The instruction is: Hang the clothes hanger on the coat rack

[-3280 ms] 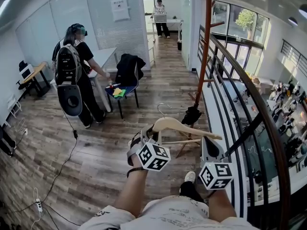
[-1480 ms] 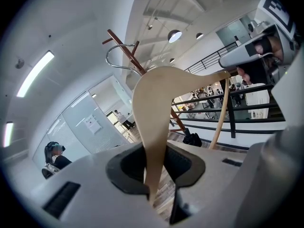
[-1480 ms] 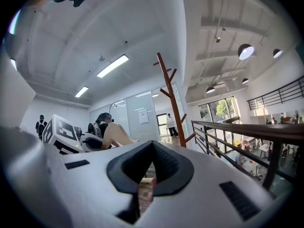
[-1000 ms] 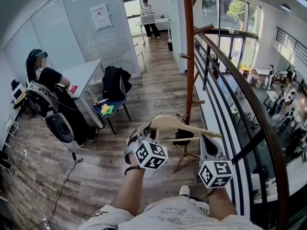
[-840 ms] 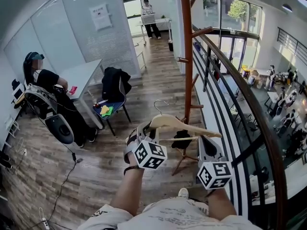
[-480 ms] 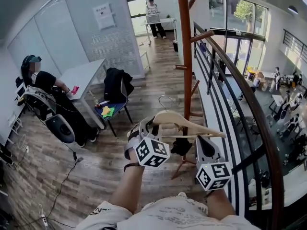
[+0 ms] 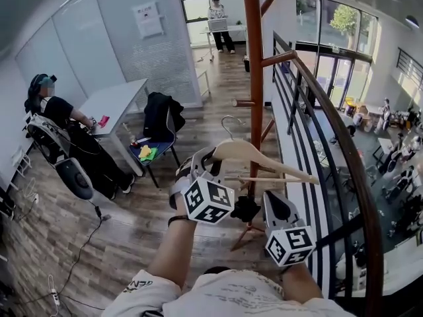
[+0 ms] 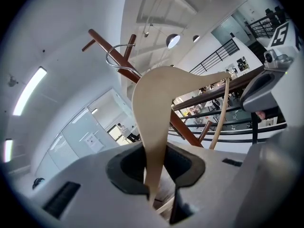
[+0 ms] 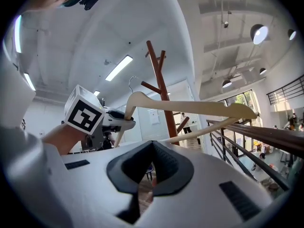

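Nearest, the right gripper [image 7: 269, 197] is closed on nothing. The left gripper [image 7: 201, 162] clamps one arm of the pale wooden hanger [image 7: 264, 161], its wire hook upward. Since a second ago the hanger has risen closer to the brown coat rack [image 7: 253, 58].

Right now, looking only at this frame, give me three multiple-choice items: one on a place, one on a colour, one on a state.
1. In the head view, the hook of the hanger is: A over a peg; B left of the coat rack pole, on nothing; C on the floor.
2. The coat rack is: A white; B black; C reddish-brown.
3. The left gripper is: A shut on the hanger; B open, empty; C holding a chair.

B: the hook hangs free beside the pole.
C: the pole shows that colour.
A: the hanger's arm is clamped between its jaws.
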The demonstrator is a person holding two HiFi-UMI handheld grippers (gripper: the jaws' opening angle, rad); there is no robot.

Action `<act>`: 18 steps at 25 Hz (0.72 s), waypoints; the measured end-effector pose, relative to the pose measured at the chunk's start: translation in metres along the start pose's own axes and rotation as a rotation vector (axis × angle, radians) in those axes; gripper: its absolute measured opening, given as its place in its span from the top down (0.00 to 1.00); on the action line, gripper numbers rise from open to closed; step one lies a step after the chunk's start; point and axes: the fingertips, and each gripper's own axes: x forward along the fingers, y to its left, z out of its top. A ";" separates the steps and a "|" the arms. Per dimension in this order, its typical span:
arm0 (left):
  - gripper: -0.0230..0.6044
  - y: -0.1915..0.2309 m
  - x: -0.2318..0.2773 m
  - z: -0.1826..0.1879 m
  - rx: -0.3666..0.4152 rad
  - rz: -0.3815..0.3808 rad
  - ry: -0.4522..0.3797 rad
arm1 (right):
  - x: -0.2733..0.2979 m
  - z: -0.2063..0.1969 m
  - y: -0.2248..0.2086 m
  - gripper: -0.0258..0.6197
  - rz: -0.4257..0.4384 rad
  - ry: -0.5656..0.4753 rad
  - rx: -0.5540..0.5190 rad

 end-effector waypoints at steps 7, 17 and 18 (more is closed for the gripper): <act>0.82 0.021 0.016 0.006 0.018 0.005 -0.020 | 0.022 0.002 -0.004 0.96 0.000 -0.002 0.000; 0.82 0.033 0.045 0.015 0.027 -0.021 -0.051 | 0.045 0.005 -0.013 0.96 -0.013 -0.011 -0.003; 0.82 0.032 0.047 0.013 0.028 -0.026 -0.050 | 0.046 0.004 -0.014 0.96 -0.016 -0.011 -0.002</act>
